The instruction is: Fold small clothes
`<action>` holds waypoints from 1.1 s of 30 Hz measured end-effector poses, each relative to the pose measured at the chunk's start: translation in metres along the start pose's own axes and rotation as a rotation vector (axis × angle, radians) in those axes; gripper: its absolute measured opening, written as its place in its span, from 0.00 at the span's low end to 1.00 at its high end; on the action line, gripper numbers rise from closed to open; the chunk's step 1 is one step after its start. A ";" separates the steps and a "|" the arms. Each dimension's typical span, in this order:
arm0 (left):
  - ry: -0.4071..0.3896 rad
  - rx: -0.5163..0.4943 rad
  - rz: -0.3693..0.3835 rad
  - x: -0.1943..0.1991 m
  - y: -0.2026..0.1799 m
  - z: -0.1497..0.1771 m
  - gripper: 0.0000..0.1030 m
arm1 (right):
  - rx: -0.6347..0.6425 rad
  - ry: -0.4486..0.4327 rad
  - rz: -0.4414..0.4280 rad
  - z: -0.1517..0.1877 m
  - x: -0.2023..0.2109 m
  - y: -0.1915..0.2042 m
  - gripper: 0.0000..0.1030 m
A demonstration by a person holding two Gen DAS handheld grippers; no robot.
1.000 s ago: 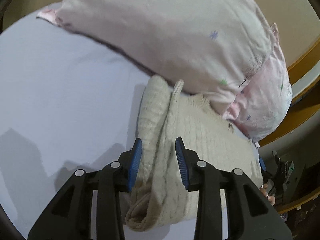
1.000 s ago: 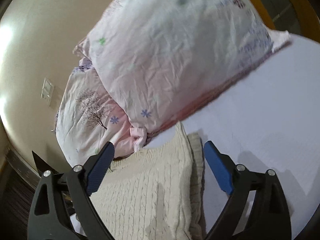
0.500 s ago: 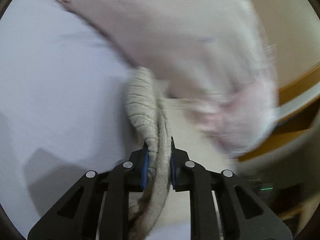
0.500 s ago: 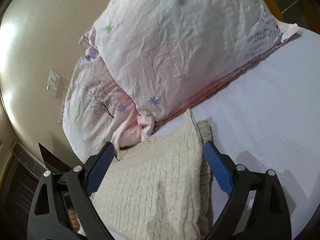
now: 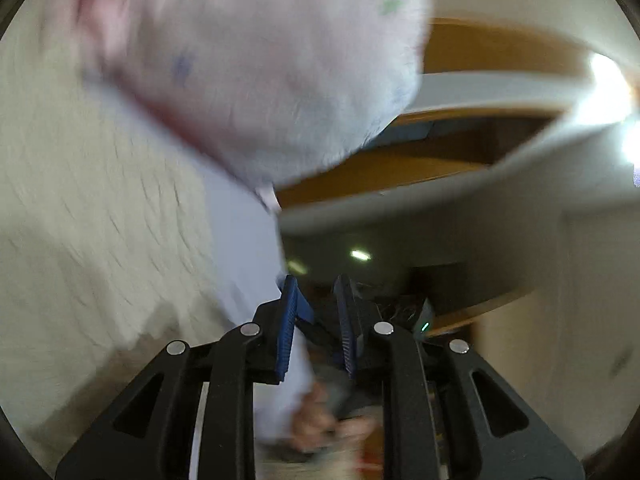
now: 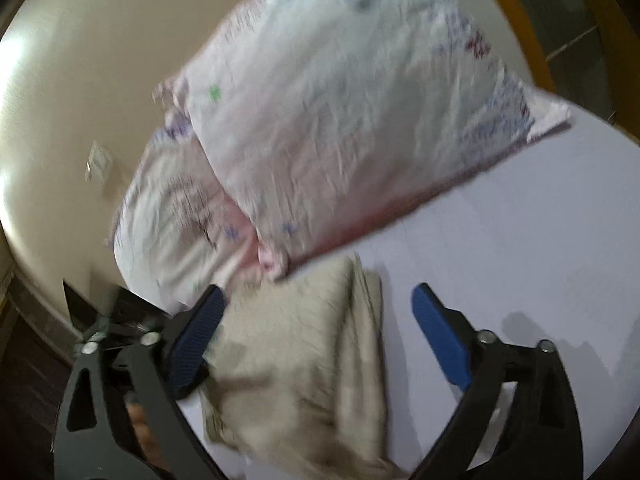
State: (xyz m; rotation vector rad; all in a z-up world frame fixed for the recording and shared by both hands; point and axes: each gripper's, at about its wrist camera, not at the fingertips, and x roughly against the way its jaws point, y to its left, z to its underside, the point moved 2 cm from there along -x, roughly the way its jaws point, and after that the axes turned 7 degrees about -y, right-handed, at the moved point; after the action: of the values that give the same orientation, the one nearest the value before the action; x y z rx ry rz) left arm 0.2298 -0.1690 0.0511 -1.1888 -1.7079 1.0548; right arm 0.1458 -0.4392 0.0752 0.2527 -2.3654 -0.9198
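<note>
A folded cream knit sweater (image 6: 304, 344) lies on the pale lilac bed sheet (image 6: 520, 248) by the pillows. My right gripper (image 6: 316, 332) is wide open above it, one blue pad on each side, touching nothing. In the blurred left wrist view the sweater (image 5: 92, 220) fills the left side. My left gripper (image 5: 316, 320) sits off its right edge at the bed's side, pads a little apart with nothing between them.
Two pink-white patterned pillows (image 6: 352, 120) are stacked just behind the sweater; one also shows in the left wrist view (image 5: 260, 64). A wooden bed frame (image 5: 460, 152) and a cream wall (image 6: 64, 112) lie beyond. A person's hand (image 5: 316, 424) shows below the left gripper.
My left gripper, shut on the sweater's fold half a second ago, has let go and swung right off the garment. The sweater now lies flatter under the right gripper.
</note>
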 end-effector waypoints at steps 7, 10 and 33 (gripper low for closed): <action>-0.181 -0.288 -0.505 0.087 0.009 -0.014 0.59 | -0.077 0.397 0.002 0.015 -0.075 -0.015 0.95; -0.148 -0.268 -0.617 0.088 0.033 -0.010 0.62 | -0.099 0.465 0.006 0.027 -0.095 -0.017 0.95; -0.244 -0.507 -0.902 0.170 0.031 0.001 0.52 | 0.164 0.284 0.045 0.070 -0.094 0.071 0.43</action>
State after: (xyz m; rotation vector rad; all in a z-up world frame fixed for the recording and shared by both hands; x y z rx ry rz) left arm 0.1956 0.0001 0.0459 -0.4227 -2.4311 0.2117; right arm 0.1836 -0.3133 0.0390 0.3677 -2.1736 -0.6242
